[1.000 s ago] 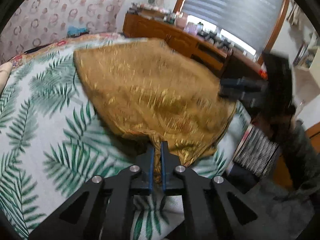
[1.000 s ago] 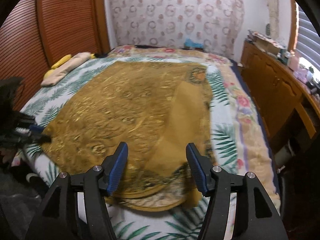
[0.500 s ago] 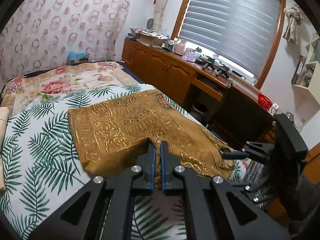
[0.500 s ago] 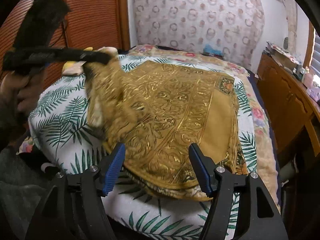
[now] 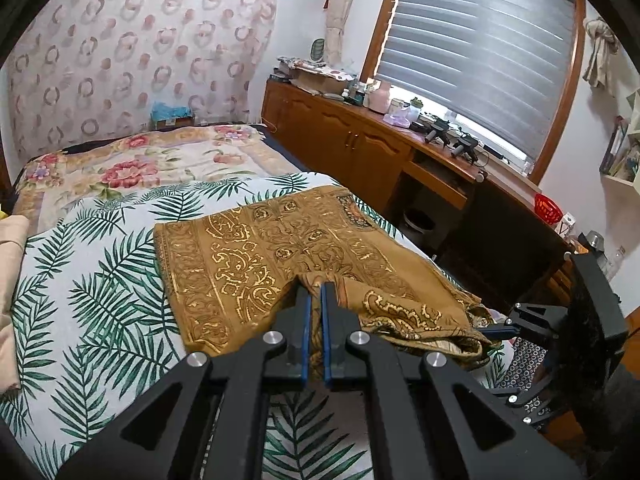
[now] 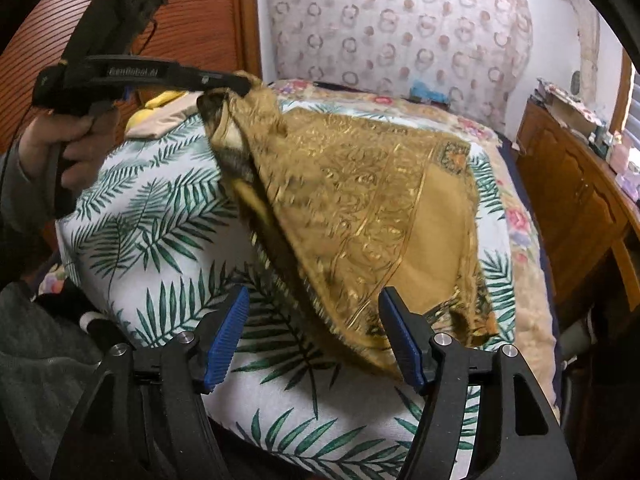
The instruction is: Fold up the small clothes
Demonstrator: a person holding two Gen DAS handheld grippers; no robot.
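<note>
- Setting: a bedroom, with a bed (image 5: 100, 280) under a white cover printed with green palm leaves, a floral quilt (image 5: 132, 164) at its far end, a curtain of ring pattern (image 5: 140, 40) behind, and a wooden sideboard (image 5: 360, 140) below a window with closed blinds (image 5: 480, 52).
- Task object: a golden-brown patterned cloth (image 5: 280, 248) lies on the palm-leaf cover near the bed's near edge, one part of it lifted off the bed.
- Left gripper (image 5: 315, 292): jaws closed, pinching a bunched edge of the cloth between the blue pads; in the right wrist view it is held above the bed in a person's hand (image 6: 68, 140), and the cloth hangs from its tip in a slope down to the mattress.
- Right gripper (image 6: 314, 328): jaws standing wide, having just been opening; the low hem of the cloth lies ahead of and between the pads, which do not press on it.
- Beige folded fabric (image 5: 10, 280) rests at the bed's left side, apart from the cloth.
</note>
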